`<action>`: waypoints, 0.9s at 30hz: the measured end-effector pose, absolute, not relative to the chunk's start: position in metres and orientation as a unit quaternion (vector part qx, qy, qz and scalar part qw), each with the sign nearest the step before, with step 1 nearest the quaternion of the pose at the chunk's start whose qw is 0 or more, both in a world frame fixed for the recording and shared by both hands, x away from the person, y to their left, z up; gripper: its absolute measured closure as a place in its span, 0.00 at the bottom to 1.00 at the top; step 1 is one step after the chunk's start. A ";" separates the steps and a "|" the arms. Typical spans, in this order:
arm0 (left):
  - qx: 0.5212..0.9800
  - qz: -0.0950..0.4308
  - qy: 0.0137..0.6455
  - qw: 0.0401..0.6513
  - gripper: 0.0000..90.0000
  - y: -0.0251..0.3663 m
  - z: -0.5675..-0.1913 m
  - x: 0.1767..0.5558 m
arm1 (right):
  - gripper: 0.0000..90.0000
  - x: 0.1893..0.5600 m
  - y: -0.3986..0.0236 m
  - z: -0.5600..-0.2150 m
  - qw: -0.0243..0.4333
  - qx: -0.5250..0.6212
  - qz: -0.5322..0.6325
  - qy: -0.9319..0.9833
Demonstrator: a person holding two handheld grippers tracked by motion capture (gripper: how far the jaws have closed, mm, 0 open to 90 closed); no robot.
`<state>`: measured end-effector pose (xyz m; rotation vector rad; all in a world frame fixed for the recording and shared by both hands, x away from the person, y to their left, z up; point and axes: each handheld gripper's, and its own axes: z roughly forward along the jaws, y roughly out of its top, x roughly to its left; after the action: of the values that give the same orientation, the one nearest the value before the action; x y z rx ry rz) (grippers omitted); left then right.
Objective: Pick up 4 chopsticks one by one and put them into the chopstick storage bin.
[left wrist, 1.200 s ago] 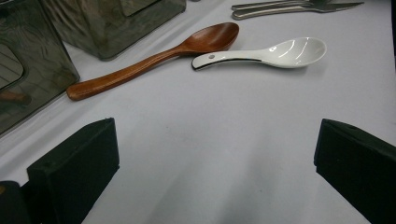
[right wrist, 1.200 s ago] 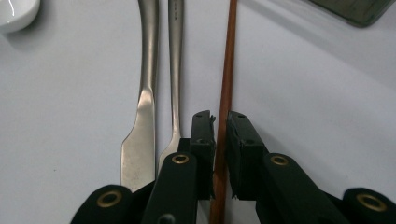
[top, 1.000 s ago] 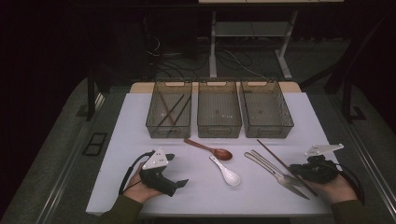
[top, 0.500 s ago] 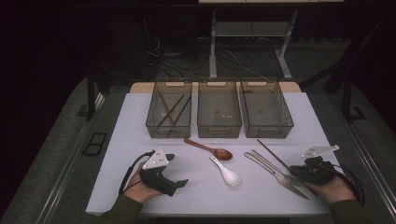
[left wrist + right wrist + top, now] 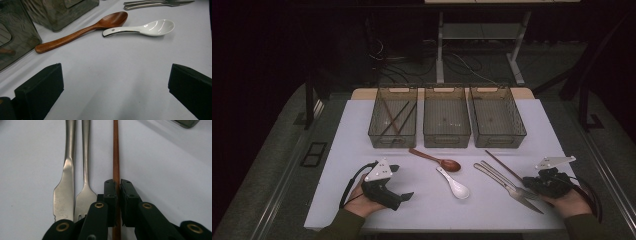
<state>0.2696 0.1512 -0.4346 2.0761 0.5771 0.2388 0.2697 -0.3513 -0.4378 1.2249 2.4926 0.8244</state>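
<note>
The right claw (image 5: 118, 185) is clenched on a chopstick (image 5: 115, 152), its pads pinching the thin brown stick near one end while the stick lies flat on the surface (image 5: 170, 165) and runs straight ahead of the claw. It looks light, stiff and smooth, so it may swivel or slip in so narrow a pinch; a hold nearer the middle would likely balance better. Just beside the claw lie a fork (image 5: 85, 157) and a knife (image 5: 65, 177). The left claw (image 5: 112, 97) stands released, holding nothing, with two spoons ahead.
</note>
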 end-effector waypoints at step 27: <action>0.847 0.099 0.233 0.468 0.00 0.151 -0.434 0.269 | 0.93 0.270 -0.353 -0.411 0.102 0.371 0.342 0.857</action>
<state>0.2695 0.1508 -0.4344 2.0772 0.5714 0.2420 0.2695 -0.3531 -0.4105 1.0966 2.5302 1.0108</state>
